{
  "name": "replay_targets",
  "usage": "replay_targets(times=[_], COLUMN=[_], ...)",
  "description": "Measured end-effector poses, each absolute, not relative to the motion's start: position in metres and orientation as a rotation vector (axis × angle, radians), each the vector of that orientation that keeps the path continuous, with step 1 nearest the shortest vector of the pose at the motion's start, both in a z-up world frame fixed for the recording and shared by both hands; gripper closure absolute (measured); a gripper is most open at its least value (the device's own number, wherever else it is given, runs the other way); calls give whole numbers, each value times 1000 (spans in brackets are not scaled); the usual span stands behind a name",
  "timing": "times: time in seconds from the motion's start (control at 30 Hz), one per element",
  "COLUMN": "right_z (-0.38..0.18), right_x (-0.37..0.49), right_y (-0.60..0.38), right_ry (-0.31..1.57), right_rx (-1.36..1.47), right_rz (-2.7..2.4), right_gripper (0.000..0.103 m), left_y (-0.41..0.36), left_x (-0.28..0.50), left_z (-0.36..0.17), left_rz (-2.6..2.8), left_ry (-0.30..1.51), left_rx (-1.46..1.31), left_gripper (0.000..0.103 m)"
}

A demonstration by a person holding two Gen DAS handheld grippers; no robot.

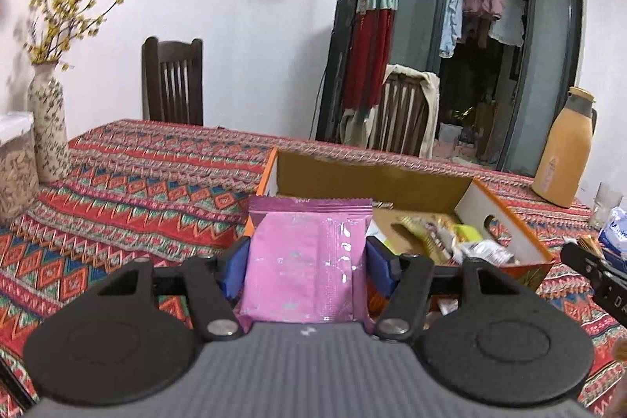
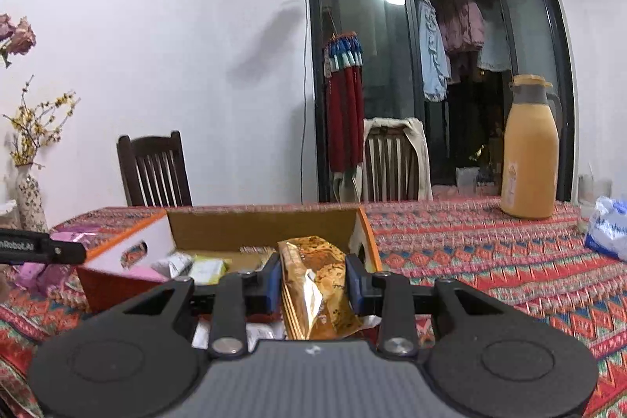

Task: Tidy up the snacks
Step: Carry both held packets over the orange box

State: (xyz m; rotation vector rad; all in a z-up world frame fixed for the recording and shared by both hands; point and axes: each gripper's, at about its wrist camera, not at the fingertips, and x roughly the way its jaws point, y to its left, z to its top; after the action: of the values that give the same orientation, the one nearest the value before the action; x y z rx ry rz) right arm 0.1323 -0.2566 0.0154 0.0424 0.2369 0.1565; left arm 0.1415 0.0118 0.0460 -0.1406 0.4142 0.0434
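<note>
My left gripper is shut on a flat pink snack packet, held upright between its blue pads just left of the open cardboard box. Several loose snack packets lie inside that box. In the right wrist view my right gripper is shut on a gold foil snack packet, held over the near side of the same box. The left gripper's black finger shows at the left edge, with pink packets lying under it.
A patterned red tablecloth covers the table. A flower vase stands at the far left, an orange thermos jug at the far right, and a blue-white tissue pack beside it. Two wooden chairs stand behind the table.
</note>
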Motion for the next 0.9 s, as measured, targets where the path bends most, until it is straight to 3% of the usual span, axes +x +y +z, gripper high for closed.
replay_targets(times=[0.63, 0.9], right_z=[71, 39], right_x=[223, 262], right_y=[-217, -216], right_ry=[169, 255], right_rx=[38, 48], right_rz=[192, 188], right_gripper=[71, 71], left_y=[1, 3], left_x=[221, 251], left_z=[99, 67], left_rz=[40, 66], left_ry=[353, 346], left_rx=[-167, -154], left_gripper=[40, 40])
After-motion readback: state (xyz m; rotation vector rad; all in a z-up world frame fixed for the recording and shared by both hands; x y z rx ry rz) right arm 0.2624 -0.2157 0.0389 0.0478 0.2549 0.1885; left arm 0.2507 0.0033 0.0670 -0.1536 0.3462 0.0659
